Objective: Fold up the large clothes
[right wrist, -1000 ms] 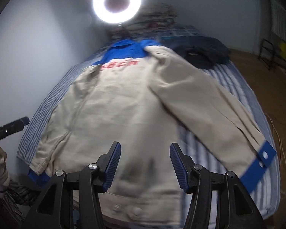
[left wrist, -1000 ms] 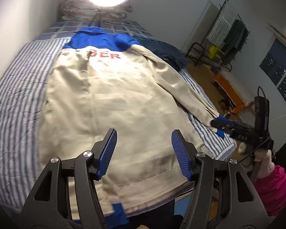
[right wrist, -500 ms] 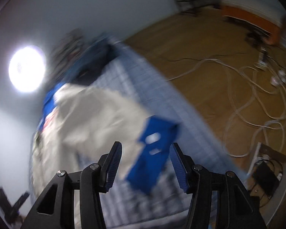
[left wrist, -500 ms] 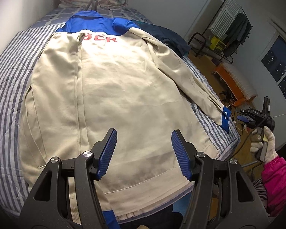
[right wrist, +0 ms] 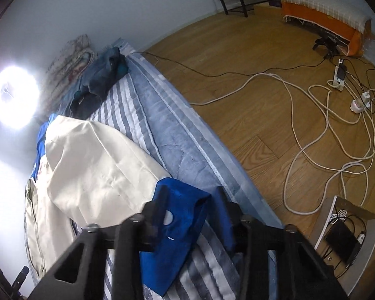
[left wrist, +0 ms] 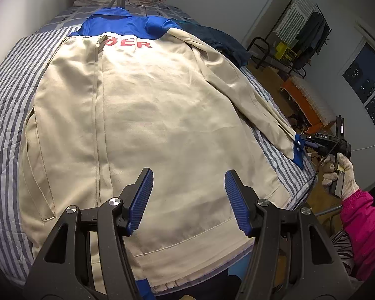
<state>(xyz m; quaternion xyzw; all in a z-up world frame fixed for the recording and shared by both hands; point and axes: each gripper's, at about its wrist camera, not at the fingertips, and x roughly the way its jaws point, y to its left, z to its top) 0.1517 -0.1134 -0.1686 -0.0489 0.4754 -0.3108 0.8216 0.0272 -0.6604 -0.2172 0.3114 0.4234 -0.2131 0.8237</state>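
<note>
Overhead, my left-wrist view alone showed the whole beige jacket (left wrist: 142, 115) spread back-up on the striped bed (left wrist: 5, 95), my left claw (left wrist: 188, 200) gaping above its hem. My right claw (right wrist: 190, 210) straddled the blue cuff (right wrist: 180, 215), fingers apart; contact was unclear.

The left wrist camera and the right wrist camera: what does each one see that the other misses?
Only the left wrist view shows the jacket's whole back with red lettering, the window and the open left hand-held gripper. Only the right wrist view shows the white cables on the wooden floor. Both show the blue cuff, which sits between the right hand-held gripper's fingers, and the striped bed.
</note>
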